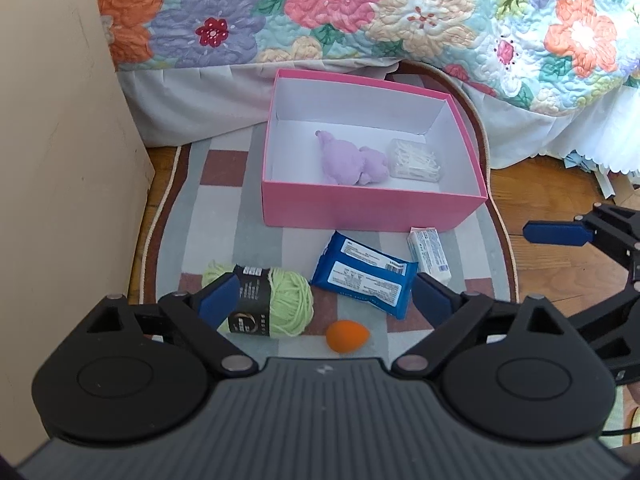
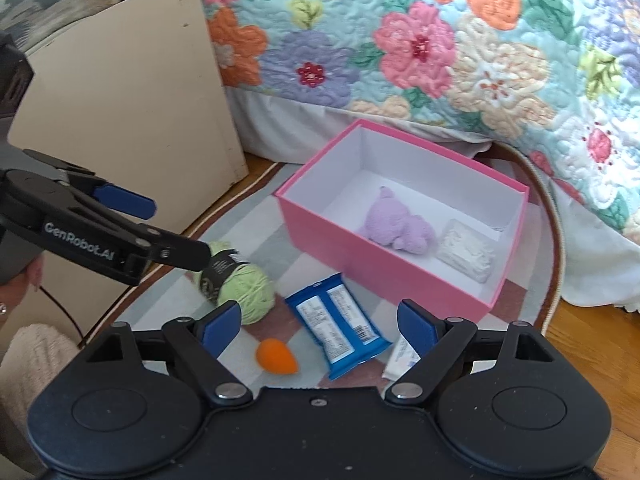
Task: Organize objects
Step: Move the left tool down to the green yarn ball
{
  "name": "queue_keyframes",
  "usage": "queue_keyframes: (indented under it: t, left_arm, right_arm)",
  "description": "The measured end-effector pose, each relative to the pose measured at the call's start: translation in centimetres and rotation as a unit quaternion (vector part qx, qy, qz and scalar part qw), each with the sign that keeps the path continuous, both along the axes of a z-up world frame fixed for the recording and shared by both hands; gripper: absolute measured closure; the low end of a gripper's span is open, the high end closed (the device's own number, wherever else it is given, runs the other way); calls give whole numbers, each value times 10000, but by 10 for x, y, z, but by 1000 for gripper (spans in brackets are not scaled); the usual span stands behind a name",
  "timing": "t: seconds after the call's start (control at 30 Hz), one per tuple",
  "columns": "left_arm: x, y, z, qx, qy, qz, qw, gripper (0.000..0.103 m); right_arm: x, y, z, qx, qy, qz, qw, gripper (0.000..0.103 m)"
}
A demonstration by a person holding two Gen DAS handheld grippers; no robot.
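A pink box [image 1: 360, 210] [image 2: 352, 256] stands on the rug and holds a purple plush toy [image 1: 352, 158] [image 2: 400, 224] and a clear case of cotton swabs [image 1: 416, 160] [image 2: 466, 254]. In front of it lie a green yarn ball [image 1: 276, 300] [image 2: 240, 284], a blue wipes pack [image 1: 364, 274] [image 2: 338, 330], an orange sponge egg [image 1: 346, 336] [image 2: 276, 356] and a white packet [image 1: 428, 254] [image 2: 402, 358]. My left gripper [image 1: 324, 300] is open above the yarn and sponge. My right gripper [image 2: 320, 326] is open above the wipes pack.
The checked rug [image 1: 224, 208] lies on a wood floor [image 1: 560, 200]. A bed with a floral quilt [image 1: 360, 12] stands behind the box. A beige cabinet [image 1: 56, 160] [image 2: 132, 100] stands to the left.
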State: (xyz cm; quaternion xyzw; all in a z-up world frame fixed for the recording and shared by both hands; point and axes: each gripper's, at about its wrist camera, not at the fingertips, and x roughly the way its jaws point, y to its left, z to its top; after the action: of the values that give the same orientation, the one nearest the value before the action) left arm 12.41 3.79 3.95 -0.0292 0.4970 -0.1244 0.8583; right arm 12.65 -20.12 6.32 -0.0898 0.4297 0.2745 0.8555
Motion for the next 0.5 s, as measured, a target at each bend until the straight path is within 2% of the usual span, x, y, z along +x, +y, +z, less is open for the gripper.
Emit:
queue_keyframes:
  t: [0.13, 0.4, 0.5]
  left_arm:
    - [-4, 4, -7, -104, 58, 23, 9999, 7]
    - [-7, 9, -22, -79, 181, 89, 9998, 7]
    - [-9, 13, -27, -245, 248, 196, 9992, 7]
  right_arm:
    - [-8, 6, 1, 7, -26, 223, 9997, 15]
    - [-21, 22, -4, -11, -96, 791, 9968, 15]
    - [-28, 27, -5, -30, -241, 1016, 9945, 15]
